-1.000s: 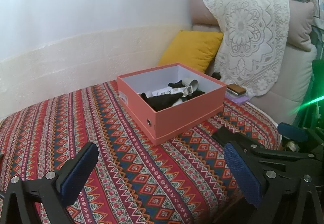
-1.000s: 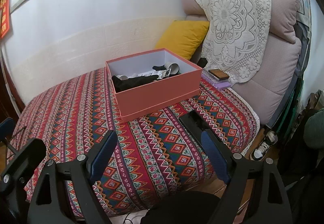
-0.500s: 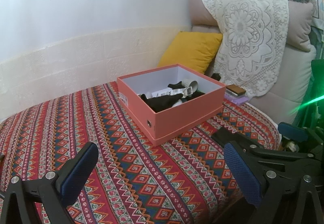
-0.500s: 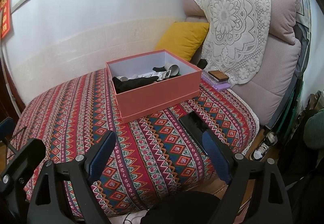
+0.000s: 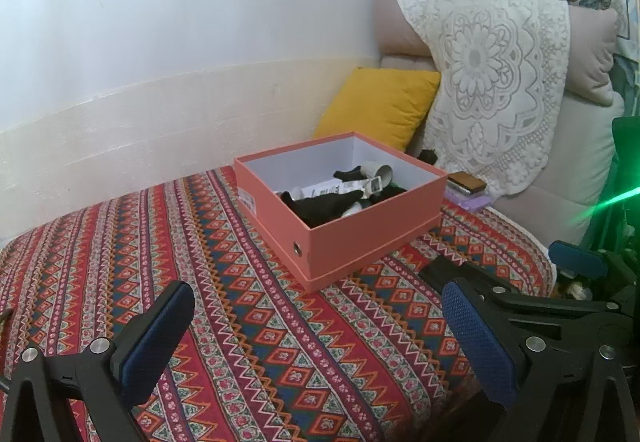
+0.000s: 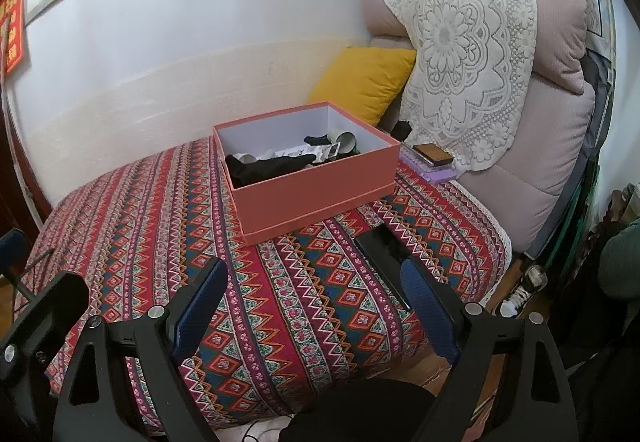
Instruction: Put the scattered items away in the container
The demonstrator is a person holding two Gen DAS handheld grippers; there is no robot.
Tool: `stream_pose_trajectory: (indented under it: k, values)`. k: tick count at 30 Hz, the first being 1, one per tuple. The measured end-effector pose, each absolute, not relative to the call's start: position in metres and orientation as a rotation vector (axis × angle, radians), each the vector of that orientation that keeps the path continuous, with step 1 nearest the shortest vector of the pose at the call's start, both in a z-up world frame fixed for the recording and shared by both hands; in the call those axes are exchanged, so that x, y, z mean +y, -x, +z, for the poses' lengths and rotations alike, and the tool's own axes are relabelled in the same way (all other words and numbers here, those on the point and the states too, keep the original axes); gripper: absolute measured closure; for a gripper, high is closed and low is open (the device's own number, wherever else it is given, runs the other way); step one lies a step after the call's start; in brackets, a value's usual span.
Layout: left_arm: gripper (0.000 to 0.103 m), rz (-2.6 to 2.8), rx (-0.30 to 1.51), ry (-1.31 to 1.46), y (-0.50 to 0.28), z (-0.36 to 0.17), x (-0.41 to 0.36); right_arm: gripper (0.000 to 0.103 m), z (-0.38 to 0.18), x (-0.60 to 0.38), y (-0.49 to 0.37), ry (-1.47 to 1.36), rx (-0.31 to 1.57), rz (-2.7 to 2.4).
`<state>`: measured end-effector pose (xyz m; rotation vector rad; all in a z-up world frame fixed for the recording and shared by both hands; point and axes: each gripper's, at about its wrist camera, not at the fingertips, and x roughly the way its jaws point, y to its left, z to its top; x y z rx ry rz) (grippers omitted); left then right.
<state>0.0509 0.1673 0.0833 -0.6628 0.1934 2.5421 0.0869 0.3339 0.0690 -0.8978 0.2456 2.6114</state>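
Both grippers have their jaws spread wide, and nothing sits between them. From the left wrist view, the left gripper [image 5: 316,326] hangs over the near edge of the bed [image 5: 120,250], which is covered in a cloth with red zigzag stripes. From the right wrist view, the right gripper [image 6: 316,302] also hangs over that near edge, closer to the bed's right corner. Its blue pads [image 6: 428,310] touch nothing.

An orange box [image 6: 320,186] stands on the bed, toward the far right part, close to the pillows. It has no lid on it and is white inside. In the box lie some black socks [image 6: 272,166], a white paper tag [image 6: 296,153] and a small rolled white thing [image 6: 346,138].

A flat black thing [image 6: 384,246] lies on the bed between the box and the near right corner. It is just in front of the right gripper's right finger. I cannot tell what it is.

A yellow pillow [image 6: 360,82] leans in the far corner behind the box. Beside it stands a big pink cushion [image 6: 560,90] with a white lace cloth [image 6: 460,54] draped over it. A small brown thing [image 6: 434,154] rests on a purple one [image 6: 438,175] at the foot of the cushion, just right of the box.
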Motion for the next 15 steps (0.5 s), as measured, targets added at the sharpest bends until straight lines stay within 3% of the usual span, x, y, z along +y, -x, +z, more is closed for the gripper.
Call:
stream_pose_trajectory:
  k: [15]
  values:
    - [0.001,2.544,0.192,0.653,-0.0557,0.0877,0.1664,0.012,0.0737,0.3331,-0.0902,0.889,0.238,2.614]
